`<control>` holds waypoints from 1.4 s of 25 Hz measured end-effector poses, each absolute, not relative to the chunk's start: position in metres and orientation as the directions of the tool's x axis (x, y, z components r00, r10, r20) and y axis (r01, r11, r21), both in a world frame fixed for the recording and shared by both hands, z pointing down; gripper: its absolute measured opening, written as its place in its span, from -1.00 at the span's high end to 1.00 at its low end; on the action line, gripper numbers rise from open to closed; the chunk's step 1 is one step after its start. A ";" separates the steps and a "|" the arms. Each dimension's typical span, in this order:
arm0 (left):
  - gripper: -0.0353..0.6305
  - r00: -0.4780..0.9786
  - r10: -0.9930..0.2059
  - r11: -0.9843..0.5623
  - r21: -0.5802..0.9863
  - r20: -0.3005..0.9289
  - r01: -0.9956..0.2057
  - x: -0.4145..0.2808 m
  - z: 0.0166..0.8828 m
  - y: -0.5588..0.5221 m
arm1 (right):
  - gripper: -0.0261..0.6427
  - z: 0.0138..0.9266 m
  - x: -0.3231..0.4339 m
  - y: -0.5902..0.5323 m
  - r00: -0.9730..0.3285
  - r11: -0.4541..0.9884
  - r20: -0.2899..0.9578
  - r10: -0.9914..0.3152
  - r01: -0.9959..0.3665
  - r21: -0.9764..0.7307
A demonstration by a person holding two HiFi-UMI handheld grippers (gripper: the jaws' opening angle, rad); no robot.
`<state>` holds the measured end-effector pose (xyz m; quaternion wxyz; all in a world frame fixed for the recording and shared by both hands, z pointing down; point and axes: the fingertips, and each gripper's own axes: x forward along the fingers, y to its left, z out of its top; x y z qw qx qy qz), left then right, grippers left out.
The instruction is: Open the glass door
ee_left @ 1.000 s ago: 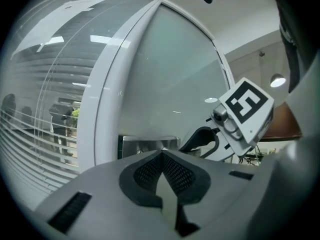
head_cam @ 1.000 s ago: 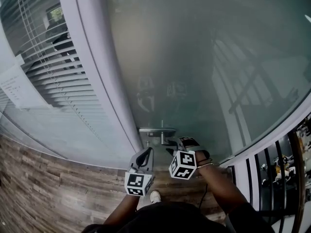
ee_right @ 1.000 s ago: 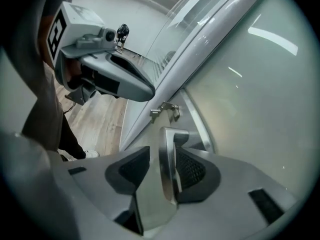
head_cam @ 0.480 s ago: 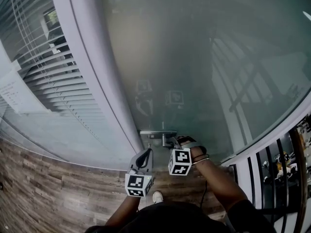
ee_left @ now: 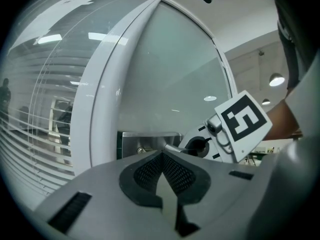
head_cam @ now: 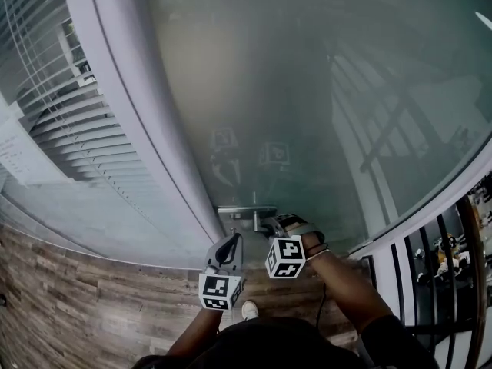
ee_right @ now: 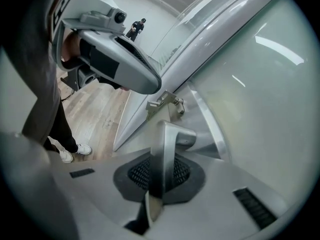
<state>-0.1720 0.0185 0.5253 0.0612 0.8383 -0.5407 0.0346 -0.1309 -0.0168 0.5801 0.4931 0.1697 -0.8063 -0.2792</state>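
Observation:
The frosted glass door [head_cam: 307, 91] hangs in a white frame [head_cam: 146, 129], with a metal lever handle [head_cam: 247, 208] low on its left edge. My right gripper [head_cam: 270, 226] is at the handle's free end. In the right gripper view the handle [ee_right: 167, 139] runs between the dark pads [ee_right: 181, 171]. The jaws have just been closing and the right gripper [ee_right: 159, 171] is now shut on it. My left gripper [head_cam: 229, 241] hangs just below and left of the handle, touching nothing. In its own view the left gripper [ee_left: 162, 165] is shut and holds nothing.
A glazed panel with blinds [head_cam: 61, 114] stands left of the door frame. Wood-plank floor [head_cam: 77, 306] lies below, with the person's white shoe [head_cam: 247, 310] on it. A black railing [head_cam: 438, 283] runs along the right. The lock plate [ee_left: 145, 143] sits beside the frame.
My right gripper has edged down onto the handle's end and its jaws have closed on it. The left gripper has stayed in place.

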 end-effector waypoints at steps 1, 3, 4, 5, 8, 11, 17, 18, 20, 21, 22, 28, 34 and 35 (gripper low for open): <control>0.89 0.413 -0.903 -0.409 0.060 0.115 -0.911 -0.172 0.525 0.017 | 0.87 0.580 -0.132 -0.017 -0.466 0.789 0.696 -0.547 -0.009 0.614; 0.89 0.416 -0.903 -0.412 0.056 0.110 -0.910 -0.172 0.524 0.015 | 0.87 0.580 -0.134 -0.017 -0.497 0.801 0.684 -0.534 -0.038 0.598; 0.89 0.418 -0.901 -0.414 0.059 0.118 -0.908 -0.171 0.525 0.016 | 0.87 0.580 -0.135 -0.017 -0.515 0.803 0.672 -0.532 -0.055 0.594; 0.89 0.421 -0.898 -0.416 0.065 0.130 -0.907 -0.170 0.525 0.017 | 0.87 0.579 -0.136 -0.017 -0.534 0.804 0.658 -0.531 -0.072 0.590; 0.89 0.426 -0.891 -0.419 0.077 0.158 -0.905 -0.171 0.528 0.021 | 0.87 0.578 -0.142 -0.019 -0.615 0.825 0.602 -0.510 -0.150 0.545; 0.89 0.425 -0.889 -0.417 0.082 0.168 -0.905 -0.175 0.530 0.023 | 0.86 0.576 -0.149 -0.020 -0.698 0.852 0.534 -0.477 -0.220 0.475; 0.89 0.419 -0.895 -0.416 0.051 0.153 -0.908 -0.176 0.534 0.020 | 0.86 0.574 -0.151 -0.025 -0.706 0.847 0.509 -0.492 -0.252 0.469; 0.89 0.420 -0.893 -0.417 0.053 0.162 -0.907 -0.175 0.534 0.019 | 0.85 0.575 -0.152 -0.028 -0.704 0.846 0.510 -0.494 -0.255 0.467; 0.89 0.422 -0.893 -0.420 0.051 0.159 -0.906 -0.174 0.532 0.017 | 0.85 0.575 -0.154 -0.033 -0.704 0.851 0.515 -0.490 -0.256 0.459; 0.89 0.421 -0.896 -0.419 0.039 0.145 -0.907 -0.174 0.531 0.015 | 0.85 0.576 -0.154 -0.036 -0.705 0.853 0.516 -0.486 -0.255 0.455; 0.89 0.419 -0.898 -0.420 0.023 0.136 -0.907 -0.174 0.531 0.013 | 0.85 0.577 -0.154 -0.039 -0.707 0.855 0.516 -0.483 -0.255 0.451; 0.89 0.429 -0.891 -0.436 -0.018 0.151 -0.900 -0.167 0.536 0.008 | 0.84 0.576 -0.153 -0.058 -0.707 0.860 0.521 -0.479 -0.260 0.439; 0.89 0.423 -0.890 -0.429 0.003 0.173 -0.903 -0.162 0.542 -0.010 | 0.84 0.577 -0.156 -0.088 -0.692 0.865 0.539 -0.481 -0.276 0.419; 0.89 0.419 -0.891 -0.426 0.000 0.178 -0.905 -0.159 0.544 -0.014 | 0.84 0.577 -0.154 -0.094 -0.689 0.865 0.540 -0.484 -0.281 0.416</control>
